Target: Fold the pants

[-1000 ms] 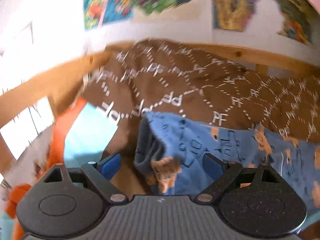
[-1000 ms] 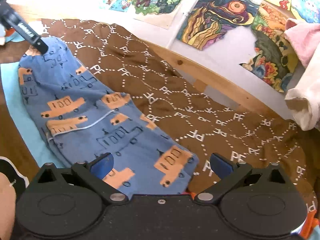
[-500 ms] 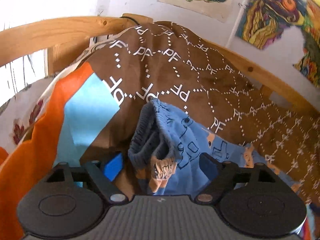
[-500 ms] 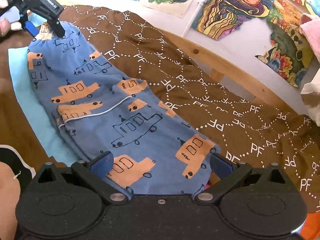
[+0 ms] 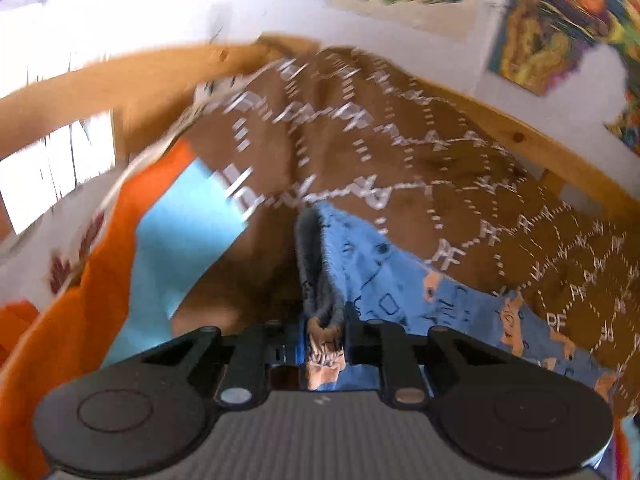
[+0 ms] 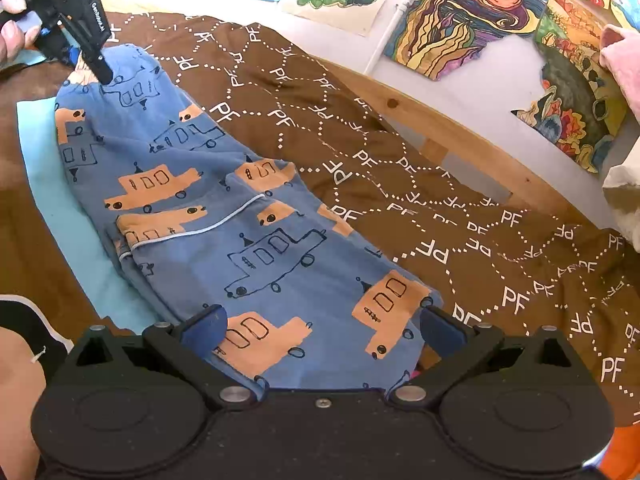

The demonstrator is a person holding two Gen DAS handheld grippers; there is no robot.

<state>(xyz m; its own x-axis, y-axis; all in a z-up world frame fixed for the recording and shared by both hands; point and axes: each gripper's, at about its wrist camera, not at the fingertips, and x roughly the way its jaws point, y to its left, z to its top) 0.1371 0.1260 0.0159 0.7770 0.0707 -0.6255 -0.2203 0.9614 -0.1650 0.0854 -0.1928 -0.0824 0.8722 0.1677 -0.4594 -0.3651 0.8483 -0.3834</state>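
Note:
Blue pants (image 6: 208, 208) printed with orange and outlined vehicles lie folded lengthwise on a brown blanket (image 6: 440, 208). My left gripper (image 5: 323, 340) is shut on the far end of the pants (image 5: 400, 280), pinching the bunched grey-blue edge. It also shows in the right wrist view (image 6: 86, 36) at the top left, on that same end. My right gripper (image 6: 322, 330) is open, its jaws wide on either side of the near end of the pants, which lies flat between them.
A light blue sheet (image 6: 64, 216) lies under the pants' left side. A wooden bed rail (image 6: 460, 132) runs behind the blanket, below a wall with colourful drawings (image 6: 464, 12). Pink and white cloth (image 6: 624, 120) hangs at the right. Orange fabric (image 5: 80, 304) lies left.
My left gripper has gone from open to shut on the end of the pants. My right gripper has moved closer over the near end and stays open.

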